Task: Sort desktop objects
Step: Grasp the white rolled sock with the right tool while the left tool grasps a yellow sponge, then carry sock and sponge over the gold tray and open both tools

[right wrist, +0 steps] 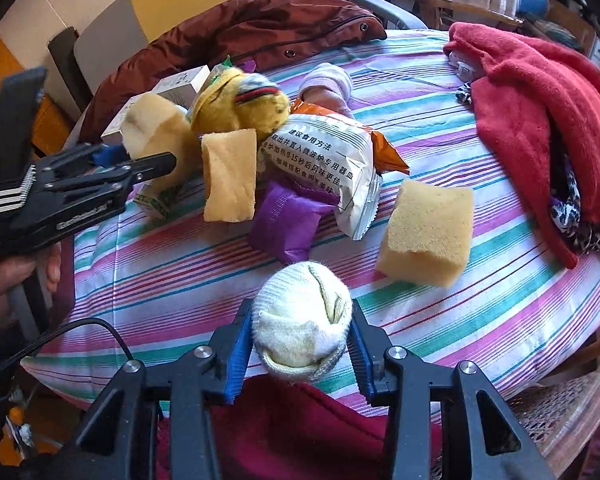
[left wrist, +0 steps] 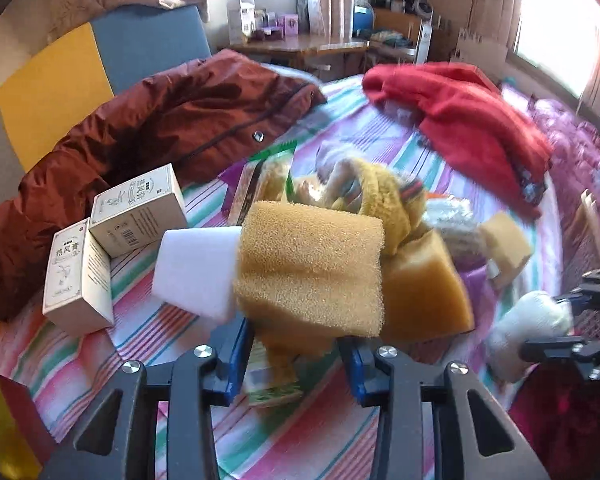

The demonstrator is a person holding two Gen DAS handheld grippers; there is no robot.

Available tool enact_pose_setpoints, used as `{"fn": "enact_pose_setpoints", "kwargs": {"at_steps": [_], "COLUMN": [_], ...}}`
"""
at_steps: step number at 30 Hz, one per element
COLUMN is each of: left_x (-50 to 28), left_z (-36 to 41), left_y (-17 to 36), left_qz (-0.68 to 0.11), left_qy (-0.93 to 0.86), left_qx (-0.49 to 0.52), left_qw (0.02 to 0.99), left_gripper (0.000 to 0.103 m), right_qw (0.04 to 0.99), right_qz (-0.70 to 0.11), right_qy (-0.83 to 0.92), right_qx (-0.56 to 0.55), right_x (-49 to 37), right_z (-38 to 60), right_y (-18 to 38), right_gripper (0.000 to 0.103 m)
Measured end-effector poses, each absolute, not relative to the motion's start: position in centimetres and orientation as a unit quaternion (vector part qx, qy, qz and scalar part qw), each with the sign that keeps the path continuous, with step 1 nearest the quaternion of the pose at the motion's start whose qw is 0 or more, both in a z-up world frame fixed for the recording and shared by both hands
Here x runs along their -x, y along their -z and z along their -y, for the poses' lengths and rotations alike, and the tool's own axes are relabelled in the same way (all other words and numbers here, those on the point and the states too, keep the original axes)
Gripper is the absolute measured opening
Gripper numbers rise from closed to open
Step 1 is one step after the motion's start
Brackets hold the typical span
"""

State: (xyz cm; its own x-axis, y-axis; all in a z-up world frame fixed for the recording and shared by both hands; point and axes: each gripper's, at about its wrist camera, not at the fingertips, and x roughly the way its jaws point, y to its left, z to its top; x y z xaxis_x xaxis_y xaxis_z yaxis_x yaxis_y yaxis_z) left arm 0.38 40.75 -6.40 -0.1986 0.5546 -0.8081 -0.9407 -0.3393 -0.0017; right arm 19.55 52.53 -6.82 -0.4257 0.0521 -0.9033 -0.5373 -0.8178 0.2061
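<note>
The yellow sponge (left wrist: pixel 310 268) is clamped between the jaws of the left gripper (left wrist: pixel 296 354), lifted above the striped tablecloth (left wrist: pixel 148 332), with a white foam block (left wrist: pixel 196 272) and a second sponge (left wrist: pixel 424 292) crowding it on either side. The right gripper (right wrist: pixel 300 344) grasps a rolled white sock (right wrist: pixel 304 324) near the table's front edge. Just beyond lie a loose sponge (right wrist: pixel 428 228), a purple packet (right wrist: pixel 288 220) and a white snack bag (right wrist: pixel 332 168), with a red garment (right wrist: pixel 532 112) along the right.

Both wrist views close, facing forward, sharing striped cloth (left wrist: pixel 148 320) pile.
</note>
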Motion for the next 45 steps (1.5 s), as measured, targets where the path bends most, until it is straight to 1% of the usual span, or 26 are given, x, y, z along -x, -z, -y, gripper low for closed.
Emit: {"fn": "enact_pose_setpoints", "kwargs": {"at_steps": [5,8,13,17,21,25,33,34,35,36,37,38,39,40,42,45], "left_x": [-1.2,-1.3,-1.3,-1.0,-0.5,0.9,2.8,3.0,3.2,3.3,3.5,3.6,3.8,3.9,3.8,3.6], "left_z": [-37.8,-35.9,-31.6,-27.3,-22.6,-16.8,-5.6,-4.6,-3.1,-2.4,-1.4,-0.4,0.1,0.8,2.0,2.7], "left_y": [4.0,2.4,0.4,-0.1,-0.4,-0.1,1.7,2.0,2.3,2.5,2.7,2.8,3.0,3.2,3.6,4.1], "left_qz": [-0.217,-0.185,-0.14,-0.108,-0.079,-0.049,-0.011,-0.009,-0.001,0.004,0.011,0.019,0.024,0.03,0.04,0.049], "left_qy": [-0.752,-0.758,-0.782,-0.802,-0.828,-0.856,-0.896,-0.898,-0.901,-0.901,-0.902,-0.903,-0.902,-0.901,-0.9,-0.899], "left_qx": [0.349,0.354,0.355,0.365,0.37,0.382,0.396,0.398,0.402,0.405,0.408,0.411,0.415,0.419,0.421,0.424], "left_qw": [0.515,0.517,0.493,0.46,0.413,0.345,0.203,0.188,0.163,0.153,0.141,0.126,0.115,0.11,0.105,0.1], "left_gripper": [0.039,0.039,0.039,0.039,0.039,0.04,0.04,0.041,0.045,0.052,0.055,0.057,0.058,0.06,0.068,0.07], "right_qw": [0.178,0.178,0.176,0.148,0.091,0.031,-0.1,-0.119,-0.131,-0.151,-0.178,-0.195,-0.204,-0.205,-0.207,-0.202], "right_qz": [-0.242,-0.235,-0.201,-0.184,-0.169,-0.154,-0.097,-0.095,-0.096,-0.105,-0.119,-0.131,-0.146,-0.151,-0.151,-0.141], "right_qy": [-0.815,-0.823,-0.845,-0.861,-0.88,-0.893,-0.896,-0.893,-0.891,-0.887,-0.882,-0.879,-0.875,-0.875,-0.874,-0.872], "right_qx": [0.496,0.486,0.463,0.45,0.435,0.423,0.421,0.423,0.424,0.423,0.419,0.416,0.413,0.412,0.413,0.423], "right_x": [-19.7,-19.9,-19.9,-18.6,-16.1,-13.1,-5.8,-4.6,-3.9,-3.0,-1.9,-1.3,-0.5,0.0,0.6,0.4], "right_z": [-52.6,-52.4,-51.2,-49.2,-46.0,-42.0,-31.5,-29.9,-28.9,-27.6,-26.3,-25.6,-24.7,-24.2,-23.0,-22.1], "right_y": [6.6,6.2,4.7,3.5,2.0,0.8,-0.6,-0.6,-0.6,-0.6,-0.7,-0.7,-0.7,-0.7,-0.6,0.1], "right_gripper": [0.044,0.044,0.044,0.044,0.044,0.044,0.044,0.044,0.045,0.047,0.048,0.06,0.078,0.083,0.085,0.085]}}
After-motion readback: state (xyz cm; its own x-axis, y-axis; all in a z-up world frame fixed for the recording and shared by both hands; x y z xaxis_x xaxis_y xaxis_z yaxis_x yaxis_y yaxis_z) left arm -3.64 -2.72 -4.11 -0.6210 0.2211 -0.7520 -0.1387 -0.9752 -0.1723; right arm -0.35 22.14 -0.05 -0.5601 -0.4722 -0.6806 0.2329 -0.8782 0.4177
